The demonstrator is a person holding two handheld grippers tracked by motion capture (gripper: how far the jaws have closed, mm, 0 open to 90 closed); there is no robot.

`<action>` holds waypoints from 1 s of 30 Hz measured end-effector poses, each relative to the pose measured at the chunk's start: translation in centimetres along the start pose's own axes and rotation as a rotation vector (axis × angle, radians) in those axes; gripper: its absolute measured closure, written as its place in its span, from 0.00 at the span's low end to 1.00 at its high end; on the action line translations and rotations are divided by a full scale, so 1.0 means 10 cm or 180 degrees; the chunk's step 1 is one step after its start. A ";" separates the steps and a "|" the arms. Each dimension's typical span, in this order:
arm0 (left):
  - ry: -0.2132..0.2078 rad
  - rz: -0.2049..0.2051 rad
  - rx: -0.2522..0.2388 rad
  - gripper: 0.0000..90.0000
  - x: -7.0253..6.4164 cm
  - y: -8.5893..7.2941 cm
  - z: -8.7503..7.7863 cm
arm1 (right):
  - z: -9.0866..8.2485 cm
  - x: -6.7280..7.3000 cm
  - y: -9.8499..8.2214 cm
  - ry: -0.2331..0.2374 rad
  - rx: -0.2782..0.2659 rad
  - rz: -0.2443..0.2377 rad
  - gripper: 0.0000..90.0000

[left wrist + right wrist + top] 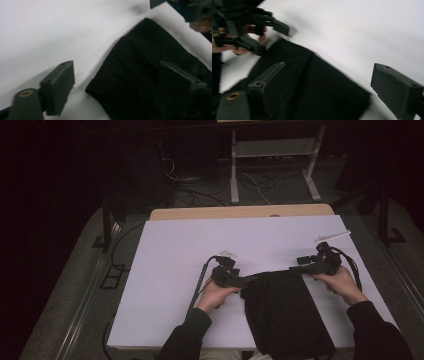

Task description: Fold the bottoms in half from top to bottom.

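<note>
A black cloth [282,310] lies flat on the white table top [175,270], and its near part hangs over the front edge. My left gripper [248,281] is at the cloth's far left corner and points right. In the left gripper view the cloth [145,50] runs in between the jaws of the left gripper [116,65], which stand wide apart and grip nothing. My right gripper [295,268] is at the far right corner and points left. In the right gripper view the cloth [324,85] lies between the spread jaws of the right gripper [329,65], which is open.
A thin white strip [332,236] lies near the table's far right corner. Behind the table stands a white metal frame [272,150] with cables [200,190] on the dark floor. The table's wooden edge [240,212] shows at the back.
</note>
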State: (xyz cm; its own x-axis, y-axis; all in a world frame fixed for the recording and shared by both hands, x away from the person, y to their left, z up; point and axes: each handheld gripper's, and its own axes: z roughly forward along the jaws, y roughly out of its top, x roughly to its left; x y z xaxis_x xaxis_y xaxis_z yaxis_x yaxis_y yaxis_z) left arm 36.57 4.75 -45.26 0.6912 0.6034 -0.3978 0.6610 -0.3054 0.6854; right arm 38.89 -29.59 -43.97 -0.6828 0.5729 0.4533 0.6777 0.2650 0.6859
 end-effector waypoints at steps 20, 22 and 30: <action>-0.0217 0.0256 0.0264 0.86 -0.11 -0.06 0.09 | 0.17 -0.07 -0.11 -0.0390 0.0246 -0.0292 0.57; -0.0199 0.0337 0.0245 0.88 -0.13 -0.05 0.07 | 0.18 -0.06 -0.11 -0.0346 0.0281 -0.0315 0.67; -0.0100 0.0551 0.0057 0.89 -0.18 0.04 -0.17 | 0.14 -0.01 -0.08 -0.0240 0.0330 -0.0240 0.95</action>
State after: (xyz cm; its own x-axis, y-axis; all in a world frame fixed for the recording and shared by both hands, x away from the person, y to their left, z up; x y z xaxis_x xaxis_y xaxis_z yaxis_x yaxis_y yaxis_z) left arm 35.08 4.81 -43.24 0.8037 0.5175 -0.2937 0.5362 -0.4159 0.7345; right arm 38.80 -28.81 -45.39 -0.7131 0.6040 0.3560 0.6525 0.3860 0.6521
